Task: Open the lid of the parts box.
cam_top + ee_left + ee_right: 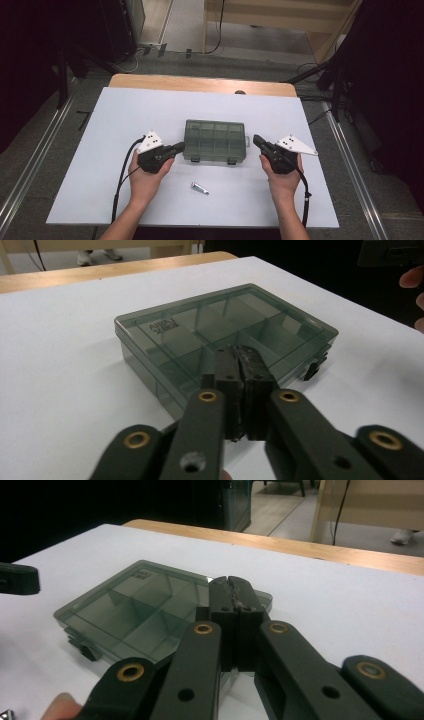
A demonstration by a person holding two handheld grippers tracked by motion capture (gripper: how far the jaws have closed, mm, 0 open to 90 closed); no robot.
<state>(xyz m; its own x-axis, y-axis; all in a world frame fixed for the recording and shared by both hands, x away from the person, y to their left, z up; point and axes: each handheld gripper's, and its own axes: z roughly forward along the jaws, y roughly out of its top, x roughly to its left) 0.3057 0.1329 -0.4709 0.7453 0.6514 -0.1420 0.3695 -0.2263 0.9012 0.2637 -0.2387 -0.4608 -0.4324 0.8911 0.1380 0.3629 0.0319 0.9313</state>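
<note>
Forearms, mine, entering the high view from its bottom edge, one gripper in each hand.

Item: left gripper (179,147). Held in my left hand (146,176), just beside the left end of the box and pointing toward it. Jaws pressed flat together with nothing between them, as the left gripper view shows (239,354). Black cable trailing back along my wrist.

Item: right gripper (256,139). Held in my right hand (283,176), just beside the right end of the box, pointing toward it. Jaws likewise closed pad to pad and empty (231,587). Grey three-cornered plate on top.

Item: compartment box (215,139). Smoky green, see-through plastic, lid down, two dark latches on the near edge. Lies flat at the middle of the white table top (125,115), between my two grippers. Inner dividers show through the lid in both gripper views (200,335) (135,610). I cannot tell whether either gripper tip touches its wall.

Item: small metal piece (199,188). Silvery, short, lying on the white top near the box's front edge, between my hands, apart from both.
</note>
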